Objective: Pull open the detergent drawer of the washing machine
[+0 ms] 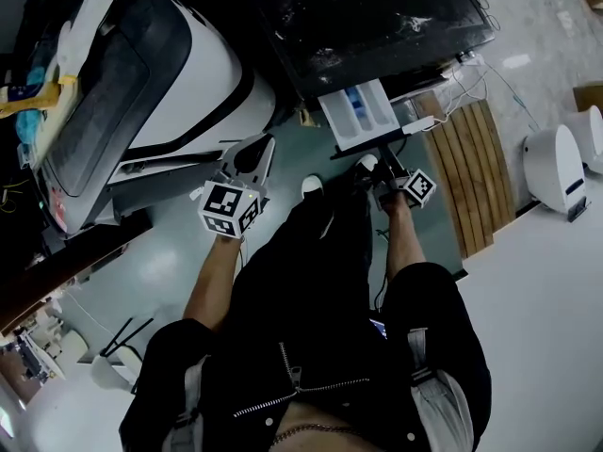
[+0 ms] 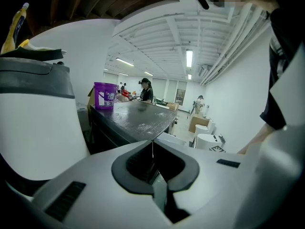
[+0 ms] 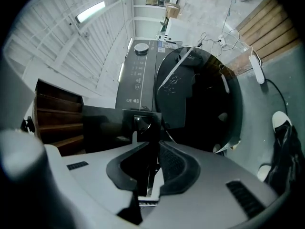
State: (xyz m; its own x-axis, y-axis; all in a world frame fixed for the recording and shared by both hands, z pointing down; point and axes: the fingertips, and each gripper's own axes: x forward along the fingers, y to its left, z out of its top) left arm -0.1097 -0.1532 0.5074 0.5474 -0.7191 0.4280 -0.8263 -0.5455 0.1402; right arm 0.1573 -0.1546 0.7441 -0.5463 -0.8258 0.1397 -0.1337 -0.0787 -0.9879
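Observation:
The dark washing machine (image 1: 377, 17) stands at the top of the head view. Its white detergent drawer (image 1: 361, 113) sticks out of the front toward me, compartments showing. My right gripper (image 1: 380, 165) is shut on the drawer's dark front panel. In the right gripper view the gripper (image 3: 153, 144) pinches a thin edge of the drawer (image 3: 140, 123), beside the round door (image 3: 200, 104) and control panel (image 3: 138, 75). My left gripper (image 1: 259, 149) hangs left of the drawer, apart from it. It is shut and holds nothing (image 2: 153, 144), pointing past the machine's top (image 2: 138, 118).
A large white and black machine (image 1: 179, 73) with a white glove (image 1: 85, 22) on it stands at the left. Wooden slats (image 1: 476, 172), cables (image 1: 462, 92) and a white device (image 1: 556, 168) lie at the right. A purple tub (image 2: 105, 95) stands on the washing machine's top.

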